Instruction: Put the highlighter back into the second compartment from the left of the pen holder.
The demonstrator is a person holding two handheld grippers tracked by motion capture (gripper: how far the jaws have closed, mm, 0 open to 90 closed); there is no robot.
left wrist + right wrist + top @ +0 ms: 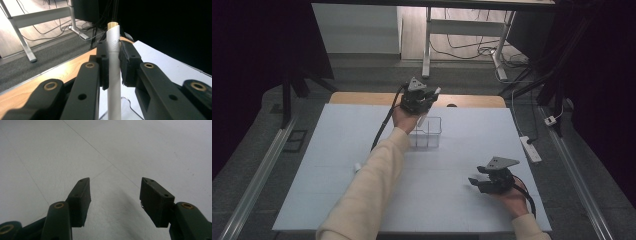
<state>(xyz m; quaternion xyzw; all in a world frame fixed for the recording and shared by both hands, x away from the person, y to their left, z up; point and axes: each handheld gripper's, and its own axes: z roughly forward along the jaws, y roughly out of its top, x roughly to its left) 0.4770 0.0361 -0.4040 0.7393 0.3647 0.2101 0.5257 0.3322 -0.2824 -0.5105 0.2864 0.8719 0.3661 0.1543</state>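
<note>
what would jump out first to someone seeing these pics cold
The left gripper, raised over the table's far edge, clamps a white stick with a tan tip. Just below it a clear plastic container stands on the white sheet. Near the front right, the right gripper rests with fingers apart, holding nothing.

My arm hides part of the small white thing [357, 167] on the table [337, 150], and it is too small to tell what it is. The bottom edge of my left gripper view cuts off the stick [113, 75] and the clear box [130, 110].
</note>
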